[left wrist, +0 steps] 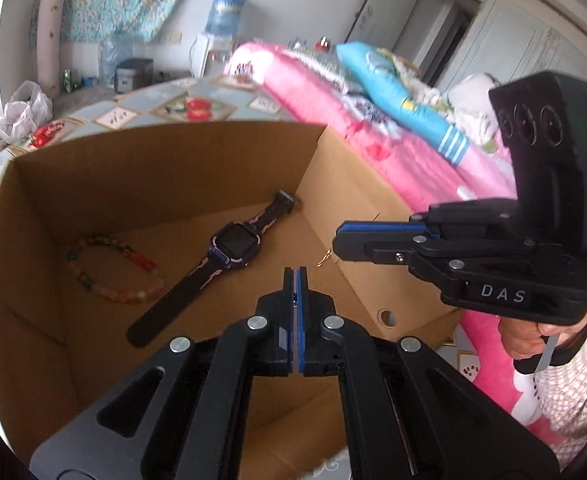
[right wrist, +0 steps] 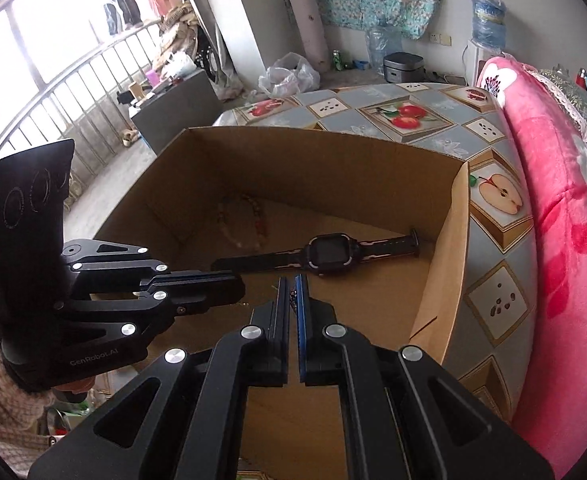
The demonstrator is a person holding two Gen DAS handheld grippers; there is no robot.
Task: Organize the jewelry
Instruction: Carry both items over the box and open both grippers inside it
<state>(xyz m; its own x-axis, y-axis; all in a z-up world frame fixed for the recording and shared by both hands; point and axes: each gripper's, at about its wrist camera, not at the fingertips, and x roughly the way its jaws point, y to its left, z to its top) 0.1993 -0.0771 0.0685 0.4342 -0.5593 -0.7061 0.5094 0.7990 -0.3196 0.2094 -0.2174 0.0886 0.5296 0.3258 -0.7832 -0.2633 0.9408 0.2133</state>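
jewelry sits on the floor of the open cardboard box (left wrist: 165,168): a dark smartwatch (left wrist: 233,246) with its strap stretched out flat, and a beaded bracelet (left wrist: 111,270) in pink, orange and green lying just beside it, apart from it, nearer the far left corner of the box as my left camera sees it. from my right camera the smartwatch (right wrist: 327,254) lies across the middle of the box floor and the beaded bracelet (right wrist: 245,222) is dim against the back wall.

my left claw (left wrist: 295,276) hangs over the box with its blue pads clenched together; something thin and small, perhaps a fine chain, shows in the seam between them, but it is too small for me to name. my right claw (right wrist: 292,286) is also clenched, its pads nearly touching, with a tiny dark bit caught between them that i cannot make out either. in the left view my right claw (left wrist: 339,244) reaches in from the right, level over the box, and a faint glint of thin chain (left wrist: 325,258) shows at its tip. my hand (left wrist: 527,338) grips its handle, with a checked sleeve (left wrist: 573,380) below.

the box stands on a table with a fruit-print cloth (right wrist: 409,116). a pink blanket (right wrist: 565,240) lies along the right side of the table.
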